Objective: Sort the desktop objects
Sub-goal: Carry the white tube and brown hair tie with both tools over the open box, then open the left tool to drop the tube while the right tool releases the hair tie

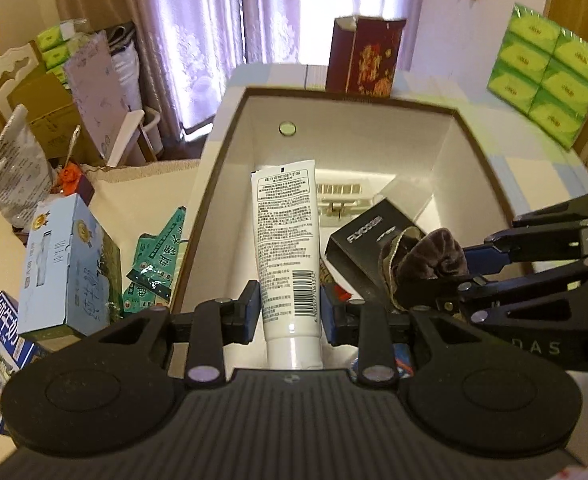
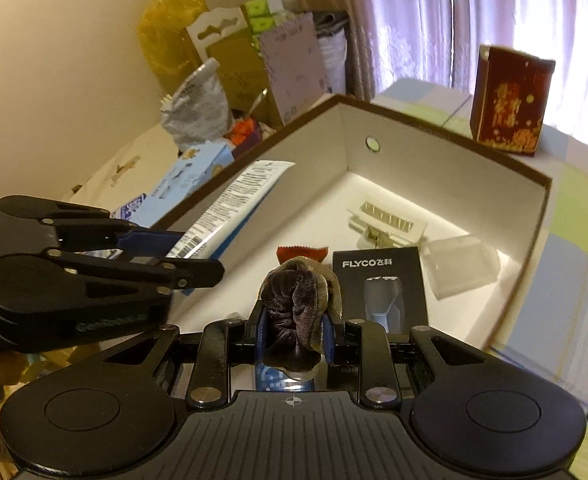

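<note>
A white box with a brown rim (image 1: 353, 136) (image 2: 433, 160) stands open below both grippers. My left gripper (image 1: 290, 304) (image 2: 190, 254) is shut on a white cream tube (image 1: 286, 232) (image 2: 238, 196), held cap-end toward the camera above the box's left side. My right gripper (image 2: 294, 332) (image 1: 445, 272) is shut on a dark brown velvet scrunchie (image 2: 294, 300) (image 1: 425, 252) above the box's near end. On the box floor lie a black FLYCO shaver box (image 2: 377, 280) (image 1: 357, 240), a cream hair clip (image 2: 385, 224) (image 1: 341, 196), a clear plastic case (image 2: 461, 264) and a red wrapper (image 2: 301, 252).
A dark red gift box (image 1: 367, 56) stands behind the white box. Green tissue packs (image 1: 545, 76) are stacked at the far right. Left of the box sit a blue carton (image 1: 66, 260) and green sachets (image 1: 158, 256), with bags and cartons piled beyond.
</note>
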Available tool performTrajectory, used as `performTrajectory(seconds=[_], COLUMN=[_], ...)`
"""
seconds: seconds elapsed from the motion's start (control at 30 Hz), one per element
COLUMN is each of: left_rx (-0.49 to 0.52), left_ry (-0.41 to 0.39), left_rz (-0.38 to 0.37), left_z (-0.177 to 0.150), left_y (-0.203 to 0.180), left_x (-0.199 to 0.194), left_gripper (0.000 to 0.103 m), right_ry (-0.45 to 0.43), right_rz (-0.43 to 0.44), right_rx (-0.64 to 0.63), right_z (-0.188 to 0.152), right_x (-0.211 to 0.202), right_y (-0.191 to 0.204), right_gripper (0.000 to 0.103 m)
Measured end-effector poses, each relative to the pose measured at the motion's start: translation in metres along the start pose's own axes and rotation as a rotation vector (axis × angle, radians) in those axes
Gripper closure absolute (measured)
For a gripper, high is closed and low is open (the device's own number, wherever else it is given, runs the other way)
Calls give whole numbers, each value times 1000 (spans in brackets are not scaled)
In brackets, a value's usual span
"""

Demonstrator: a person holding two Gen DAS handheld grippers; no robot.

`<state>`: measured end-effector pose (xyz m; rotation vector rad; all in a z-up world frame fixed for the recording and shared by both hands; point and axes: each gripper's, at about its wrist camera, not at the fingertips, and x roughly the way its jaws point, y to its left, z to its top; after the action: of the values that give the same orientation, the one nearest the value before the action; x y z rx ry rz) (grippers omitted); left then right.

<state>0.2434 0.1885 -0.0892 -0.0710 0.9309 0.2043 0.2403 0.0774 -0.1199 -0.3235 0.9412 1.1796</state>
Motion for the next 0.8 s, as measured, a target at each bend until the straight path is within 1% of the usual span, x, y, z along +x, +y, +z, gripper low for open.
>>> performTrajectory(seconds=[0.2,0.37,0.47,0.8], left_rx=[21,35,46,48], left_ry=[43,65,69,57], left_rz=[-2,10,3,21], left_z=[0,-1,-2,2], left_y=[5,6,5,7], left_x=[24,35,36,31], left_gripper=[77,76,76,76], right_ry=[34,55,61,69], right_rz=[-17,-23,-27,-25], right_rx=[12,34,39,39], right_z=[2,0,0,-2], right_x=[18,27,29,32], right_y=[-1,-7,-9,-8], right_gripper=[79,79,79,79])
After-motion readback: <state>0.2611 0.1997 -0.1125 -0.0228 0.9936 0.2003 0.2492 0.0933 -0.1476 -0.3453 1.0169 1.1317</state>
